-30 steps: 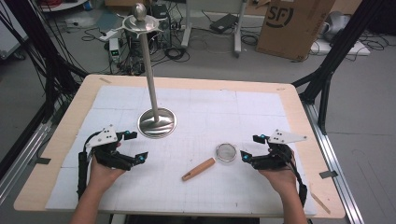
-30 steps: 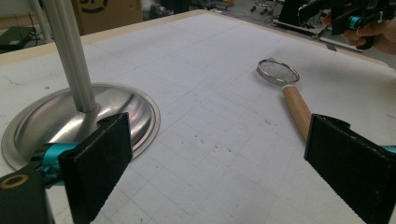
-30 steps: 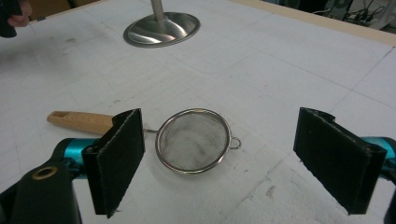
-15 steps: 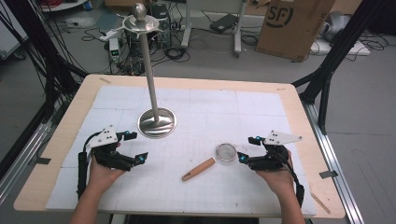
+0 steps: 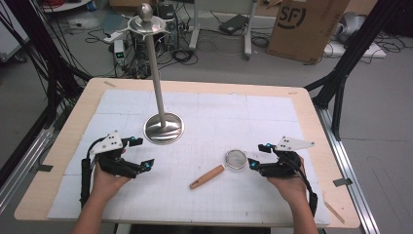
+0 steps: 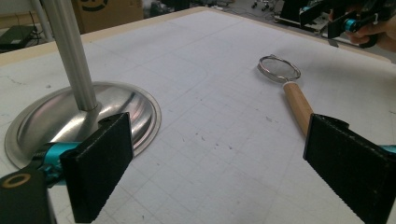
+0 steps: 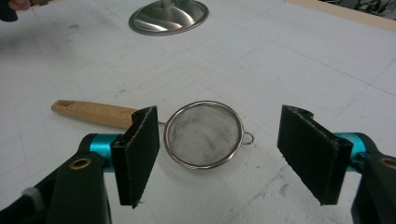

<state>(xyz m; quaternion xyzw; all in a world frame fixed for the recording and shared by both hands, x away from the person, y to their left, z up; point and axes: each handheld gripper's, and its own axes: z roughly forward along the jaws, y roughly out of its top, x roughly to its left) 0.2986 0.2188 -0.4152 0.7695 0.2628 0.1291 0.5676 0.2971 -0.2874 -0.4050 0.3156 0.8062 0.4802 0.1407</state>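
Note:
A small mesh strainer [image 5: 235, 159] with a wooden handle [image 5: 207, 176] lies flat on the white mat, right of centre. Its round basket [image 7: 204, 134] sits just beyond my right gripper [image 7: 219, 154], whose jaws stand wide open on either side of it. In the high view my right gripper [image 5: 256, 157] is a short way right of the basket. My left gripper [image 5: 139, 152] is open near the mat's left side, empty, beside the stand's base. From the left gripper view the strainer [image 6: 280, 70] lies farther off, with its handle [image 6: 298, 103] pointing toward the right jaw.
A tall metal stand [image 5: 155, 73] rises from a round steel base [image 5: 163, 128] on the mat's left half, with hooks at its top [image 5: 145, 22]. The wooden table edge [image 5: 204, 87] frames the mat. Cables, a cardboard box [image 5: 304, 24] and black frame legs lie beyond the table.
My right gripper has moved left, closer to the strainer's basket. My left gripper has barely shifted.

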